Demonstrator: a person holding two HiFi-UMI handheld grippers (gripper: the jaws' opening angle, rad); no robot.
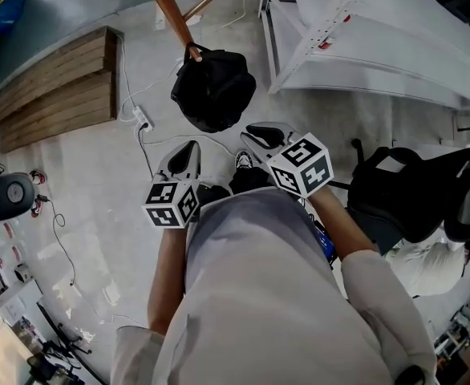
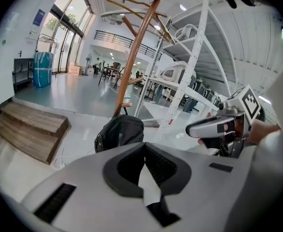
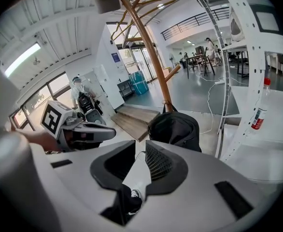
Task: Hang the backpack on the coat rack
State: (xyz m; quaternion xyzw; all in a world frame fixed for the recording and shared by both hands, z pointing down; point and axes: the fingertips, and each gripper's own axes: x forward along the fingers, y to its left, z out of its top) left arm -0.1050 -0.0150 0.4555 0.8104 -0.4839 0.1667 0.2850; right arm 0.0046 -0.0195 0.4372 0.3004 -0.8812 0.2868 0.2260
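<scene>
left claw [image 2: 143, 149]: white two-jaw claw with dark ribbed pads, closed tip to tip with nothing in it. it is low in the head view, at 7 o'clock of the bag.
right claw [image 3: 140, 149]: same build, pads a narrow gap apart. only pale floor and a shoe show through the gap, so it is empty. it is at 5 o'clock of the bag.
black soft fabric backpack [image 1: 215, 91]: at 12 o'clock ahead of both claws and well apart from them, against the rack's pole. i cannot tell whether it rests on the floor or already hangs from a low peg.
short black top loop [image 1: 193, 52]: at the bag's 11 o'clock in the head view, right by the pole.
handling: likely limp and saggy, moderately heavy, and not fragile. the rounded body would bulge and slip out of a pinch, so the loop looks like the best place to grip. a second claw could steady the bag from below.
slanted brown wooden coat rack [image 1: 167, 6]: curved arms fan out at its top in the gripper views, high above the bag.
stepped wooden platform [image 1: 54, 87]: at 9 o'clock of the bag.
</scene>
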